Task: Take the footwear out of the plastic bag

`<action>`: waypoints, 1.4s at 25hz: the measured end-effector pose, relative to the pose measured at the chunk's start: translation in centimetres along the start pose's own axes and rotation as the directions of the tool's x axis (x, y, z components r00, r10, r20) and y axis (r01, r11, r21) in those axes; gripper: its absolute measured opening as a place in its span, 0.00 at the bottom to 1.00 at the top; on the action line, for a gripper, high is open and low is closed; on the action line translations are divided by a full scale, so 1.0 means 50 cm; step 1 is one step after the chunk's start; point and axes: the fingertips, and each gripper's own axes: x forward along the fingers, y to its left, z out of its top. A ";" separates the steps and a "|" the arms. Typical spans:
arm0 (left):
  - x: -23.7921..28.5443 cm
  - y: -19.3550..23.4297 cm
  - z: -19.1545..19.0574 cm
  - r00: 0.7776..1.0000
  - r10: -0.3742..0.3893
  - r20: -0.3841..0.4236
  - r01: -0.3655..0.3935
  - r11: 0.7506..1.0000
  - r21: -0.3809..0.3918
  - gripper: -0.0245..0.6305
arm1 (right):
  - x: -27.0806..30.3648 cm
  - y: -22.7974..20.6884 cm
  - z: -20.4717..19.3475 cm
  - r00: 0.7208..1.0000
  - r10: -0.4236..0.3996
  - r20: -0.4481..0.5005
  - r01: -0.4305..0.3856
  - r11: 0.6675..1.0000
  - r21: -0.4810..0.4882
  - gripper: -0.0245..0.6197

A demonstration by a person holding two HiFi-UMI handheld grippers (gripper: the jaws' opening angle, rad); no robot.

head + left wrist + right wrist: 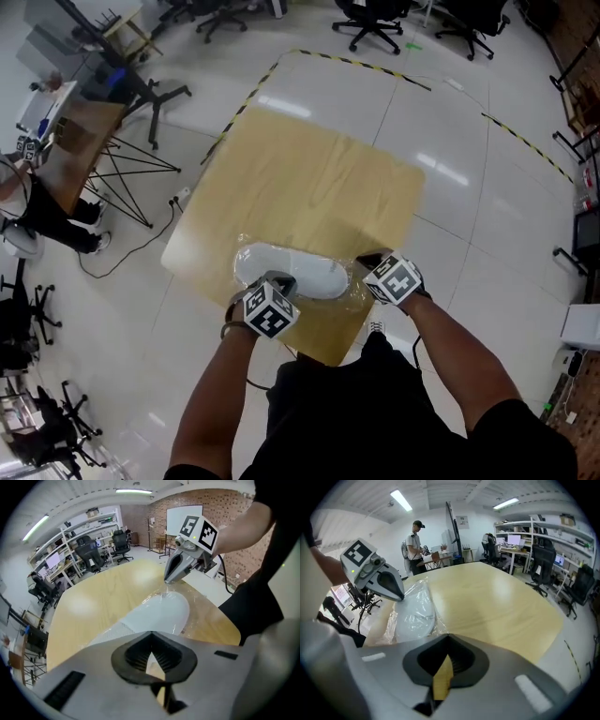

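Observation:
A white shoe (pixel 291 269) lies inside a clear plastic bag (pixel 353 294) at the near edge of the wooden table (pixel 309 178). My left gripper (pixel 281 281) sits at the shoe's near side. Its jaws are closed, with the tip against the bag's film (pixel 415 609). My right gripper (pixel 367 263) is at the bag's right end. In the left gripper view its closed tips (pixel 167 580) pinch the crinkled plastic just past the shoe (pixel 159 613). Each gripper's own view shows only a thin sliver between its jaws. The shoe's far side is partly hidden by glare on the film.
The bag lies close to the table's near corner, with my body right behind it. Bare tabletop stretches away beyond the shoe. Office chairs (pixel 370 23), a cluttered desk (pixel 80 131) and a floor cable (pixel 131 248) surround the table. A person (pixel 415 541) stands far off.

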 end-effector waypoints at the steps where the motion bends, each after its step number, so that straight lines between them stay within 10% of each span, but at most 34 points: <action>1: -0.003 -0.011 -0.003 1.000 -0.001 0.011 0.001 1.000 -0.029 0.05 | 0.004 -0.006 0.014 1.000 0.002 -0.004 -0.002 0.999 -0.032 0.04; 11: -0.027 -0.077 -0.055 0.998 0.065 -0.009 -0.066 0.995 -0.075 0.05 | 0.098 0.040 0.170 0.999 0.034 -0.011 -0.035 0.963 -0.267 0.05; 15: -0.066 -0.034 -0.068 0.988 0.152 0.013 -0.149 0.981 -0.126 0.14 | 0.067 0.026 0.184 0.998 0.006 0.067 0.009 0.976 -0.219 0.27; 22: -0.062 -0.008 -0.102 0.992 0.128 -0.009 -0.129 0.985 -0.117 0.29 | 0.006 0.074 0.027 0.999 -0.015 0.030 0.018 0.994 -0.106 0.23; 35: -0.011 -0.014 -0.075 0.997 0.071 -0.016 -0.071 0.997 0.031 0.11 | -0.038 0.102 -0.094 0.998 -0.036 -0.043 0.028 0.982 -0.185 0.05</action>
